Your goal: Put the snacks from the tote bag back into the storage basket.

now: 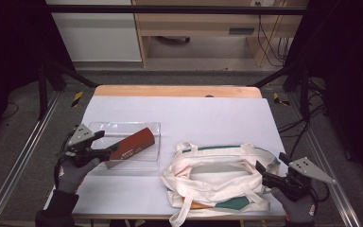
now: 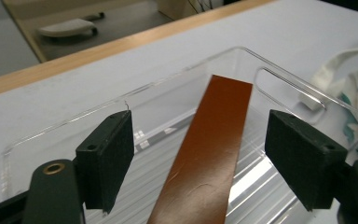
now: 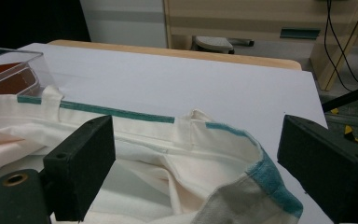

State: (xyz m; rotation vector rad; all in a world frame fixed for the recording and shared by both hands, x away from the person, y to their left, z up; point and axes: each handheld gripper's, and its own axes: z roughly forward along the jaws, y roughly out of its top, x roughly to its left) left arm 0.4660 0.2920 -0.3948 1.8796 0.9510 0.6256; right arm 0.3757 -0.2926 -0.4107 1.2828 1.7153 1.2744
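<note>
Chocolate-brown flat box [image 2: 207,154], long and narrow, lies tilted in the clear plastic tray [image 1: 149,126], its near end raised toward me and its far end leaning up by the tray's far right corner. In my left gripper view it runs up the middle of the frame between my two black pads [image 2: 106,163], and neither pad touches it: there is open air on both sides. My left gripper [image 1: 105,142] stands wide open, then, holding nothing, with the box's near end just in front of its tips in the high view (the label side of the box faces up there, pale print on a lighter band).

The tray sits on the white table [image 1: 203,113], left of centre, its ribbed floor catching the light. Just beside it to the right lies the cream tote bag [image 1: 217,182], trimmed in green along the mouth, its handles flopped outward and its opening slack toward the ceiling.

My right gripper [image 1: 270,171] waits at the bag's right edge. In the right gripper view its pads [image 3: 81,168] are spread far apart, with the green-banded rim of the bag lying between and below them; the pads do not press the cloth, so that gripper is open and empty as well. The two grippers are well apart, one at each side of the table.
</note>
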